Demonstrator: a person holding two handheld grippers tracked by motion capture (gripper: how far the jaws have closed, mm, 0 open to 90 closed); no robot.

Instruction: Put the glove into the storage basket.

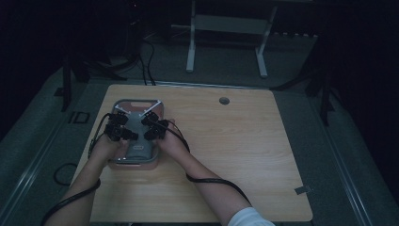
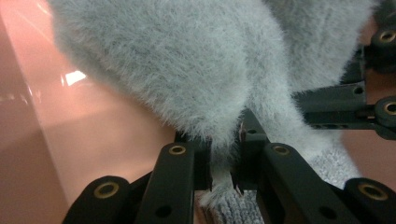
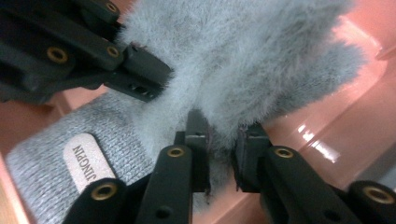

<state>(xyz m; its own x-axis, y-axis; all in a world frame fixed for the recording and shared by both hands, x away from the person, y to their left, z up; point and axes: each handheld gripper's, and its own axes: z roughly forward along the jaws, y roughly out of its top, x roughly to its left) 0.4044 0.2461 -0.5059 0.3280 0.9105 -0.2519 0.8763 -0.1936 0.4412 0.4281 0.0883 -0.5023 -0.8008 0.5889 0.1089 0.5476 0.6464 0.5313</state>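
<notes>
A grey fluffy garment (image 2: 177,60) with a ribbed knit cuff (image 3: 42,172) and a small label (image 3: 86,161) lies in a pink tray (image 1: 136,163) on the left of the wooden table (image 1: 235,141). My left gripper (image 2: 225,158) is shut on a fold of the fluff near the cuff. My right gripper (image 3: 222,156) pinches another tuft of the same garment (image 3: 243,51), close beside the left one. In the high view both grippers, left (image 1: 131,136) and right (image 1: 147,135), reach into the tray over the garment (image 1: 135,123), almost touching each other.
The pink tray wall (image 2: 28,140) rises close to my left gripper, and the tray rim (image 3: 336,140) runs close to my right. A cable hole (image 1: 224,100) sits at the table's far middle. A white desk frame (image 1: 226,28) stands beyond the table. Cables trail off the left edge.
</notes>
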